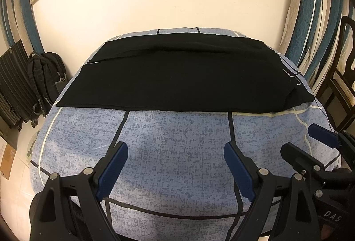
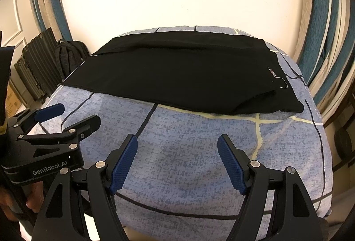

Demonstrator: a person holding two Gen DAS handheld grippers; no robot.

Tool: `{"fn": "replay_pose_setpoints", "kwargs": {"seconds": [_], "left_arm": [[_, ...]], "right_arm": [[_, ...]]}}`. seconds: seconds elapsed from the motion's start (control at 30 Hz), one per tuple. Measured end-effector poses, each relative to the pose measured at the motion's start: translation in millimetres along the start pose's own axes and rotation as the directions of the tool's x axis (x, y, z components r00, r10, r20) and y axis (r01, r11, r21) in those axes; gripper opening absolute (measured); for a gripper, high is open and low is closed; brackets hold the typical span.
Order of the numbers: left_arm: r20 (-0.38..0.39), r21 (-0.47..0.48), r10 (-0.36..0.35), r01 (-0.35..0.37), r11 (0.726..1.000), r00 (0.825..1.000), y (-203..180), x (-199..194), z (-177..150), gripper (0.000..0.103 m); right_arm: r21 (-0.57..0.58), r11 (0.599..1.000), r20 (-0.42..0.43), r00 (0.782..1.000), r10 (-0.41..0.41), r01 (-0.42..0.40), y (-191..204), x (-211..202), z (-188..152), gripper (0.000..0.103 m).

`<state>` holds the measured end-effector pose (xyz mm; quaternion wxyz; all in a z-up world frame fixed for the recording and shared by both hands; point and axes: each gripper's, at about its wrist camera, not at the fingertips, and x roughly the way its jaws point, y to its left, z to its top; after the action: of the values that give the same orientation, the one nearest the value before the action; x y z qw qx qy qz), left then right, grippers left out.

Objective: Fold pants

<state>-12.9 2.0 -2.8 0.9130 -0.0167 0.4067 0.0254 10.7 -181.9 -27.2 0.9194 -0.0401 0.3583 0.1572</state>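
Black pants (image 1: 182, 76) lie flat across the far half of a bed, waist end to the right with a small white label (image 2: 272, 72) and a drawstring tip. In the right wrist view the pants (image 2: 177, 72) show one leg lying over the other. My left gripper (image 1: 175, 147) hovers open over the near part of the bedcover (image 1: 177, 170), short of the pants' near edge, nothing between its blue pads. My right gripper (image 2: 177, 140) is open too and holds nothing. Each gripper shows in the other's view: the right gripper (image 1: 304, 141) and the left gripper (image 2: 75, 115).
The bedcover (image 2: 188, 159) is blue-grey with dark and cream lines. A black backpack (image 1: 46, 76) and a dark suitcase (image 1: 13, 85) stand on the floor at the left, with a cardboard box (image 1: 6, 161) nearer. A dark wooden chair (image 1: 341, 76) and striped curtains (image 1: 315, 8) are on the right.
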Motion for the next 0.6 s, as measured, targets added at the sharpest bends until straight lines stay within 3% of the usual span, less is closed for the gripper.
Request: {"fn": "replay_pose_setpoints", "kwargs": {"seconds": [0.37, 0.5, 0.6], "left_arm": [[-0.004, -0.039, -0.035, 0.035, 0.999, 0.999, 9, 9, 2, 0.090], [-0.002, -0.121, -0.081, 0.080, 0.989, 0.997, 28, 19, 4, 0.089], [-0.002, -0.197, -0.083, 0.081, 0.977, 0.997, 51, 30, 5, 0.083]], "right_arm": [[0.025, 1.000, -0.002, 1.000, 0.014, -0.014, -8, 7, 0, 0.075], [0.084, 0.996, -0.009, 0.999, 0.038, -0.037, -25, 15, 1, 0.075], [0.158, 0.987, -0.012, 0.999, 0.039, -0.036, -47, 23, 1, 0.075]]}}
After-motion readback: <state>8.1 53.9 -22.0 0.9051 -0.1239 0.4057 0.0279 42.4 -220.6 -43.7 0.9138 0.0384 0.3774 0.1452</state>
